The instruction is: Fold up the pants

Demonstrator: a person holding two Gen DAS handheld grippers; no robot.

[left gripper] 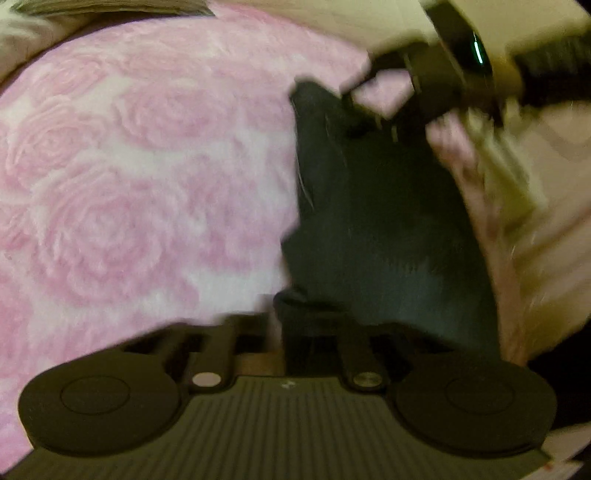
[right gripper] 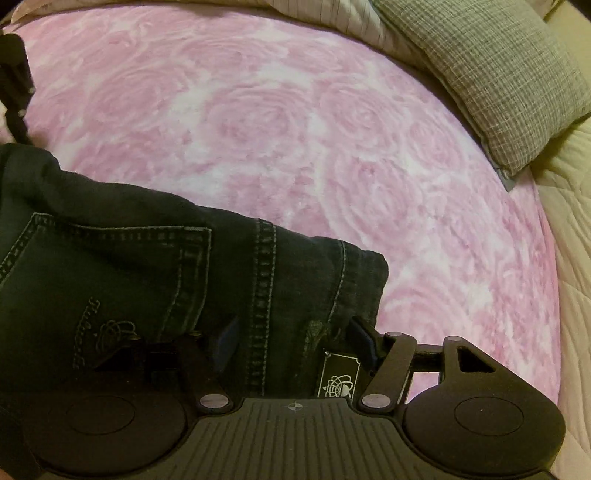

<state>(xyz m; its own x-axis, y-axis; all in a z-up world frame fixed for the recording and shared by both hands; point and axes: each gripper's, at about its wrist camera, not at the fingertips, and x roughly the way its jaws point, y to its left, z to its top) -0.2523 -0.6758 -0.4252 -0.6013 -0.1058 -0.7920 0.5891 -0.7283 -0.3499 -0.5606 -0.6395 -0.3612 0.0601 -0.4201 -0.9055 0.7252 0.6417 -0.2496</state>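
Observation:
Dark denim pants (right gripper: 110, 258) lie on a pink rose-patterned blanket (right gripper: 295, 129), with the back pocket and waist end nearest me. My right gripper (right gripper: 293, 338) stands open astride that end. Its blue pads (right gripper: 225, 339) sit on either side of the centre seam and leather label. In the blurred left wrist view the pants (left gripper: 369, 221) run away from my left gripper (left gripper: 295, 321), which is shut with a fold of the dark cloth at its tips. My right gripper (left gripper: 373, 99) hangs over the far end there. My left gripper (right gripper: 14, 85) shows at the far left edge of the right wrist view.
A grey checked pillow (right gripper: 498, 74) lies at the blanket's far right. A cream quilt (right gripper: 569, 221) borders the right side and striped bedding (right gripper: 332, 14) runs along the back. Pink blanket (left gripper: 129, 166) spreads wide to the left of the pants.

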